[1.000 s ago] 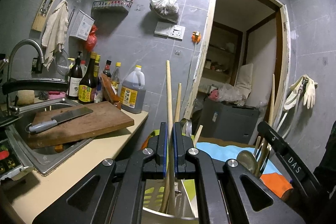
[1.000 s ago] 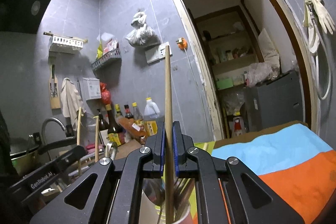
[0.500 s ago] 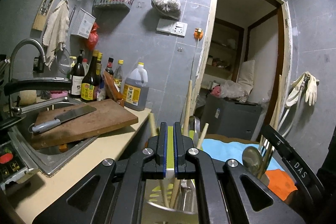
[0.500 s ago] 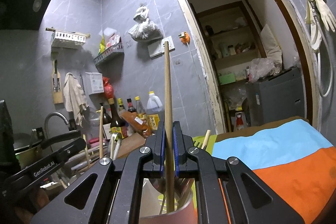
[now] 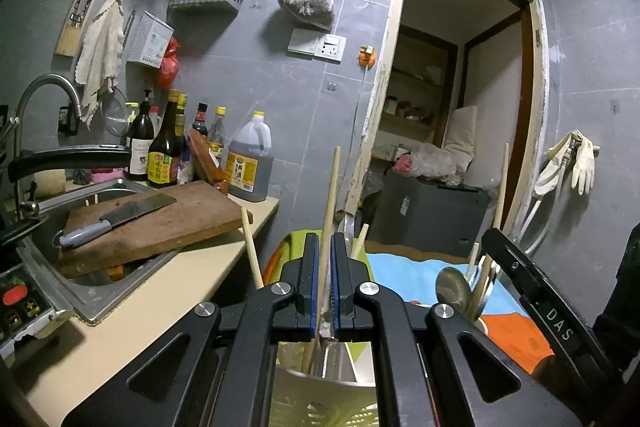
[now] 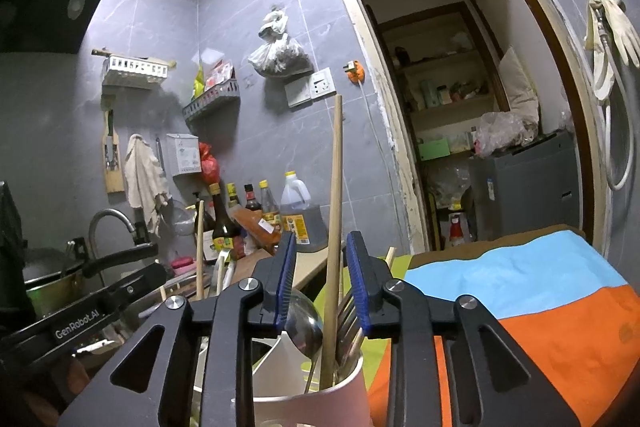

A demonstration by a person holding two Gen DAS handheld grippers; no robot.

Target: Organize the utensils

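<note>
Right claw (image 6: pixel 321 277): jaws opening, wooden stick (image 6: pixel 335 227) upright between them, untouched, foot in pink cup (image 6: pixel 320 403) below. Left claw (image 5: pixel 325 281): clamped on metal utensil (image 5: pixel 329 301) above perforated holder (image 5: pixel 320 401).

The right claw (image 6: pixel 321 277) is opening, releasing the wooden chopstick (image 6: pixel 334 227).

I count two tongs: the left tongs (image 5: pixel 326 239) pinch one thin metal utensil (image 5: pixel 327 323), and the right tongs (image 6: pixel 322 239) are opening around one long wooden stick (image 6: pixel 336 187). Two holders: one pale slotted holder (image 5: pixel 320 403), one pink cup (image 6: pixel 320 407). Along the desk's (image 5: pixel 180 291) back edge, six bottles (image 5: pixel 164 155) (some overlap, so roughly). One cleaver (image 5: pixel 136 209), one cutting board (image 5: pixel 180 223).
</note>
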